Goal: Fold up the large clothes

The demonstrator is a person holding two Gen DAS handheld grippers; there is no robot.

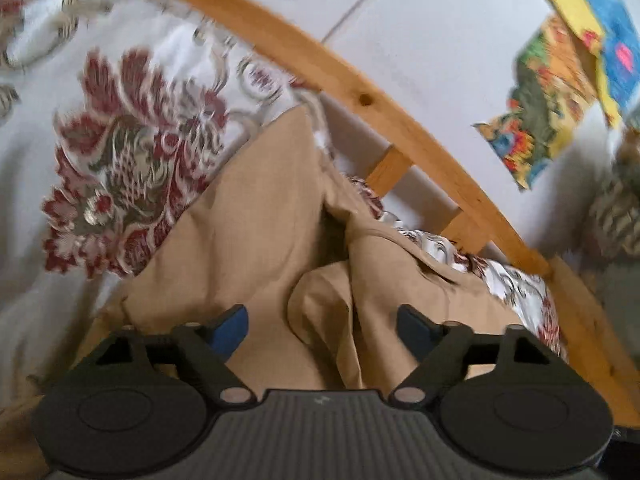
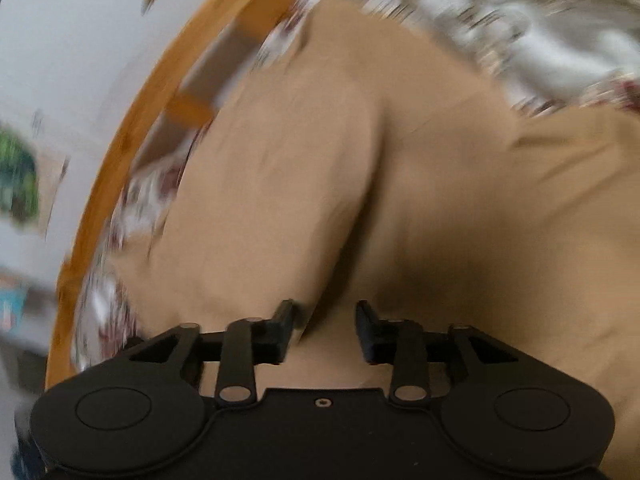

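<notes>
Nearest to us, the left gripper [image 1: 322, 330] has its blue-padded jaws spread wide above a raised fold of the tan garment [image 1: 256, 240]; nothing is between the pads that they press on. On the other side, the right gripper [image 2: 325, 330] shows its jaws parted by a moderate gap, with a ridge of the same tan cloth [image 2: 360, 184] running up just beyond them, and we see no pinch there either. So we hold nothing at this moment.

The garment lies on the floral bedspread [image 1: 132, 152], bunched and creased, with one flap lapped over another and a long seam or fold running away from us. We judge the folding as partly begun at best: the cloth is not flat or squared. Beyond it runs the wooden bed frame [image 1: 360, 96], then the white wall with coloured drawings [image 1: 560, 92].
</notes>
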